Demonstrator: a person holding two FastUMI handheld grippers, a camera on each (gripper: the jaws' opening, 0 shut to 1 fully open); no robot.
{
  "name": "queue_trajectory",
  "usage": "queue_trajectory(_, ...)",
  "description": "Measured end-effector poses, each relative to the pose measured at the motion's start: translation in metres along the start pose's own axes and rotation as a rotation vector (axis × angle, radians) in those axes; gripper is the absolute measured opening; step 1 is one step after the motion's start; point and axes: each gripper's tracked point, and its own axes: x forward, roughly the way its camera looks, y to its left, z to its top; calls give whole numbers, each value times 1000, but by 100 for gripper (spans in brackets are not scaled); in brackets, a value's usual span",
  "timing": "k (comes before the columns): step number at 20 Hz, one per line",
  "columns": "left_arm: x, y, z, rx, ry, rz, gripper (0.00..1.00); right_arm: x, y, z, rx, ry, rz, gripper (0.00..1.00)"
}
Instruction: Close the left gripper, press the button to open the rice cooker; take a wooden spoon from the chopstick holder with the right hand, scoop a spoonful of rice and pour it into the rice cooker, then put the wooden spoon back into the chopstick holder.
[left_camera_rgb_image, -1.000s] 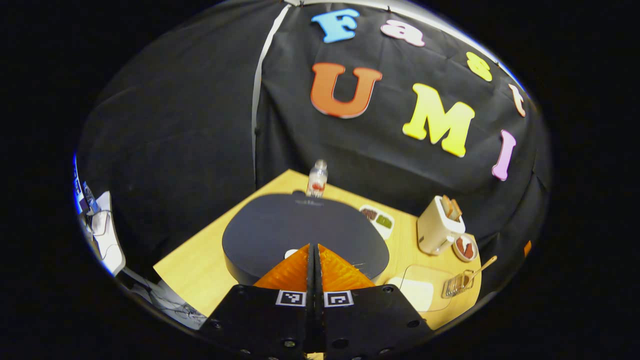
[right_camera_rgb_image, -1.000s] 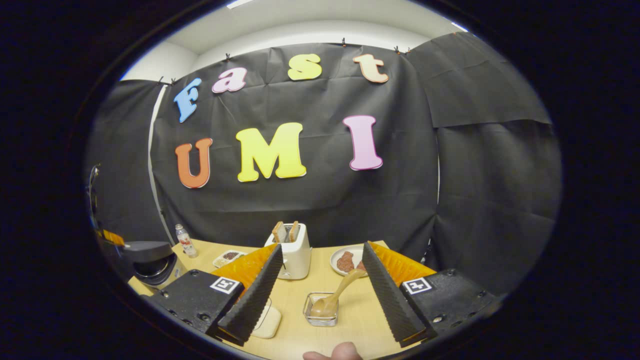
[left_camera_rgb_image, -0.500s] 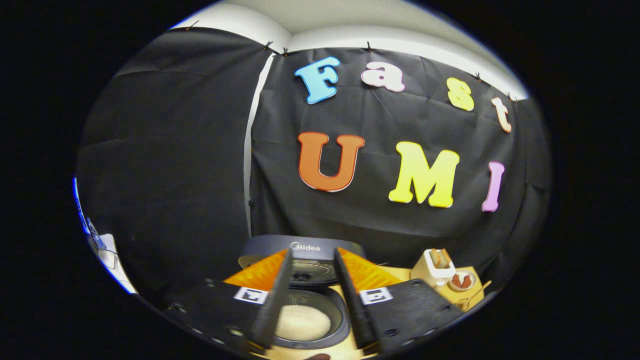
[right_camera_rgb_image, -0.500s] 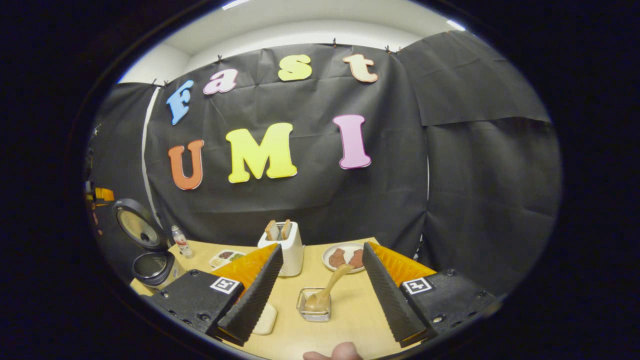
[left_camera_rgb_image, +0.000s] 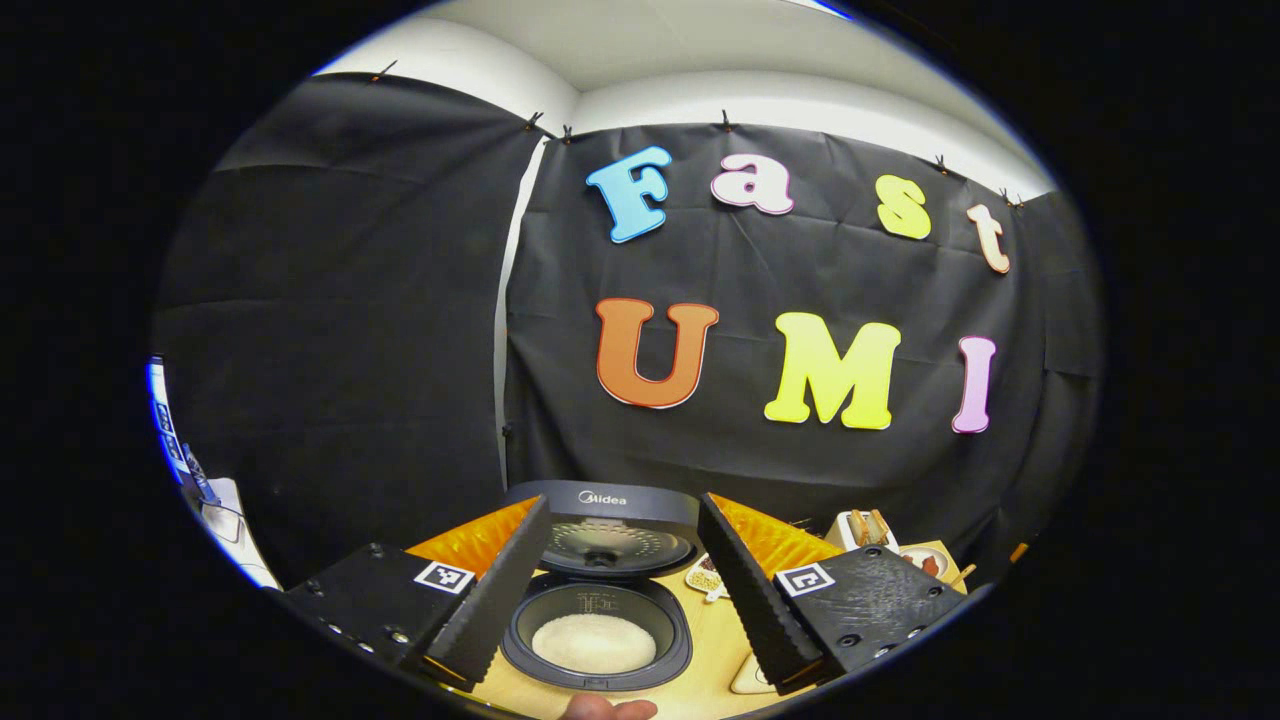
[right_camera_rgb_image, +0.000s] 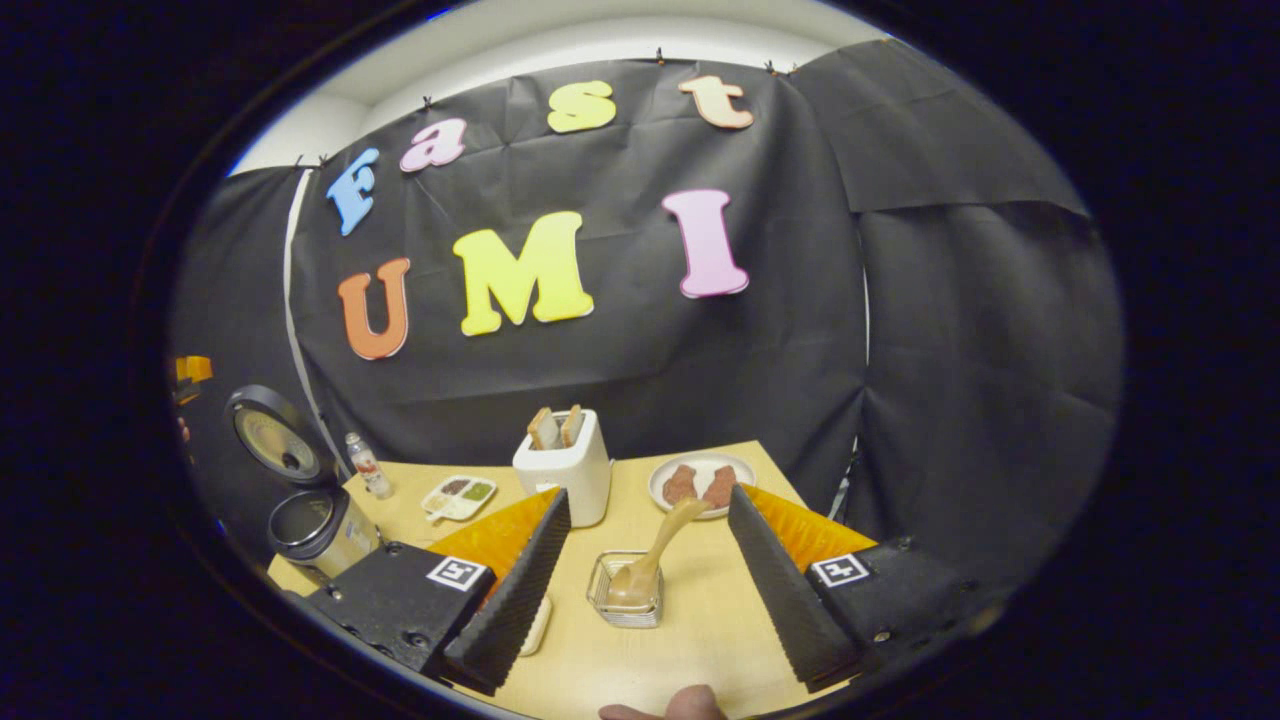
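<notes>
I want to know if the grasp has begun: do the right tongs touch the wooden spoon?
Apart. In the right gripper view the right tongs stand open, and the wooden spoon, leaning in the chopstick holder, has bare table on both sides between it and the fingers.

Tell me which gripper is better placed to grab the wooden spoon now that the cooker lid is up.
Right. The right gripper is open with the wooden spoon standing in the chopstick holder between its fingers. The left gripper hangs open over the rice cooker, far from the holder.
</notes>
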Motion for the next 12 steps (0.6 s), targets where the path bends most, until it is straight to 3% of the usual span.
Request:
queue_trajectory(4,-15,-24,-10,23,15,-3,94,45,-14,-35,39,100,25,96)
queue_trajectory(6,-21,-40,-12,29,4,-2,94,73,-19,-52,54,145,41,100)
queue_trajectory(7,-24,-48,-12,27,1,-4,94,87,-21,-62,69,173,48,92)
queue_trajectory(8,-26,-54,-12,24,1,-6,94,101,-21,-72,86,201,56,99)
queue_trajectory(9,-26,-58,-14,20,8,-5,94,115,-19,-81,103,226,66,90)
queue_trajectory(12,-27,-57,-19,11,33,28,95,145,-12,-103,107,287,130,92)
